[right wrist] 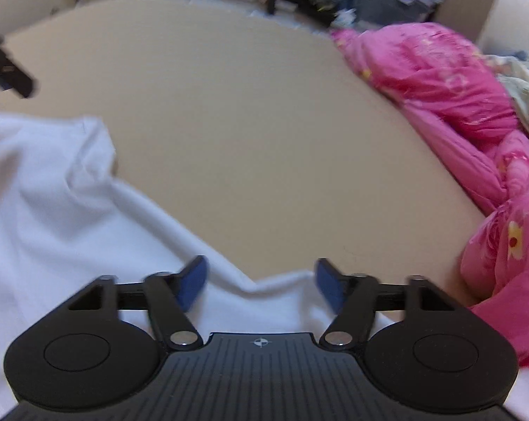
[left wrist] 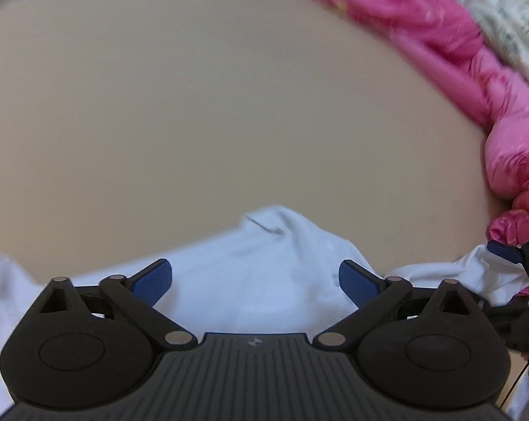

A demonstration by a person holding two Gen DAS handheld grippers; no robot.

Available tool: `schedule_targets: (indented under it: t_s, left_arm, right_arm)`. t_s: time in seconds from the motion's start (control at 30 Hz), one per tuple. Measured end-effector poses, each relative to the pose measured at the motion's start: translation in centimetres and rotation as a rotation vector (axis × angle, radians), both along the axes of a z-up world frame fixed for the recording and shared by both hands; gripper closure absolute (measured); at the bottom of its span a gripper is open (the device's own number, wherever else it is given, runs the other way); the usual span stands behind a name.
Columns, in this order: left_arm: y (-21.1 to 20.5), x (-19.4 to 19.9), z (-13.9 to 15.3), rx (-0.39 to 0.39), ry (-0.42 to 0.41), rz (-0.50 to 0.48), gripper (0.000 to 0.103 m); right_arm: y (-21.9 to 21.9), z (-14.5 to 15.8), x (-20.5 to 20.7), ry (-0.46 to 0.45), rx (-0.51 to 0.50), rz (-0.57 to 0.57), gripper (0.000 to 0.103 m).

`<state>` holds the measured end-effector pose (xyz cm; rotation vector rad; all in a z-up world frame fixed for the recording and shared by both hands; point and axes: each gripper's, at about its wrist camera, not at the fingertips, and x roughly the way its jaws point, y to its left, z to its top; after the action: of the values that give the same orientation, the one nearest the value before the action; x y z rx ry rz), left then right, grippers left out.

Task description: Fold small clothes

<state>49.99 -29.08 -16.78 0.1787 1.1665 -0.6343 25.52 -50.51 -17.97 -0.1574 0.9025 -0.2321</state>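
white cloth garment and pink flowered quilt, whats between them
Only bare beige tabletop separates the white cloth garment from the pink flowered quilt, seen in the right wrist view.

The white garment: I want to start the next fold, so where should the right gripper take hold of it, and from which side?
Probably the white garment at its raised, creased corner, the peak in the left wrist view. It stands up off the beige surface, so one finger could slip under it. Come from the bare beige side, angled down. Both the right gripper and the left gripper are open and hold nothing.
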Motion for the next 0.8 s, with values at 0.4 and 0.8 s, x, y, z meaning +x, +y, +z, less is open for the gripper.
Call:
schedule_targets:
  t_s: [0.4,0.8]
  left_arm:
    - [-3.0,1.8,-0.8,-0.032,-0.208,0.118,0.103]
    - [-3.1,1.6,-2.7,-0.056,-0.025,-0.021,0.043]
  right_arm:
    - [-2.9,-0.6,-3.9,-0.008,0.081,0.052,0.103]
    - [-6.7,0.9,-13.3,-0.244,0.518,-0.394,0.044]
